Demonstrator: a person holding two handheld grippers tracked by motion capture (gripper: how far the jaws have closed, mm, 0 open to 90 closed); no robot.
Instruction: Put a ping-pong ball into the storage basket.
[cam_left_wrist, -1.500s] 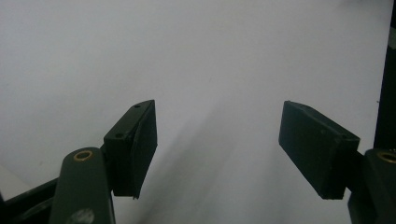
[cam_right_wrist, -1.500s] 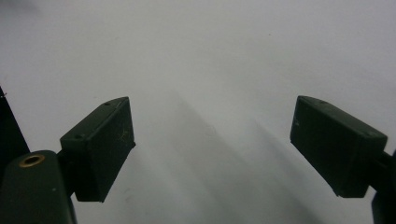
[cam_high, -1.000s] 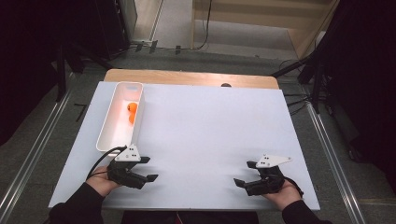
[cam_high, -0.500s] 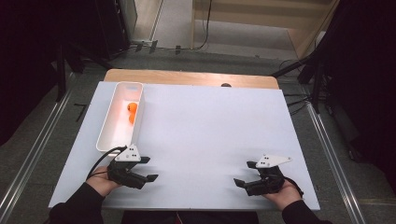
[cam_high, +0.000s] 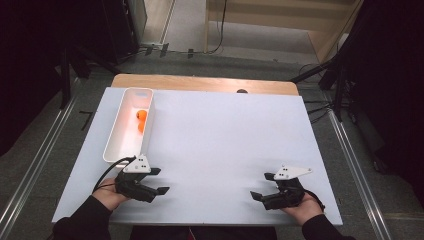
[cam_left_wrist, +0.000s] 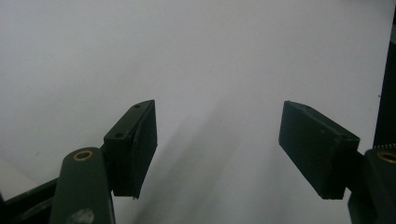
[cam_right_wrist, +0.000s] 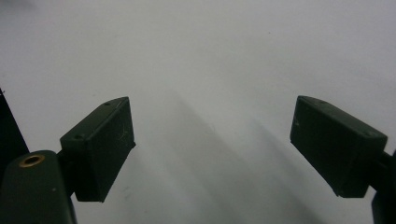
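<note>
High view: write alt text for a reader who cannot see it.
A person's hands rest two open black grippers, left gripper and right gripper, on a white table. A white tray at far left holds an orange ball.

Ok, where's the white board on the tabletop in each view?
High view: the flat white board spans the middle.
Left gripper view: behind the left hand-held gripper, jaws open.
Right gripper view: behind the right hand-held gripper, jaws open.
Shared landmark: probably the board's near edge, dark beyond.
</note>
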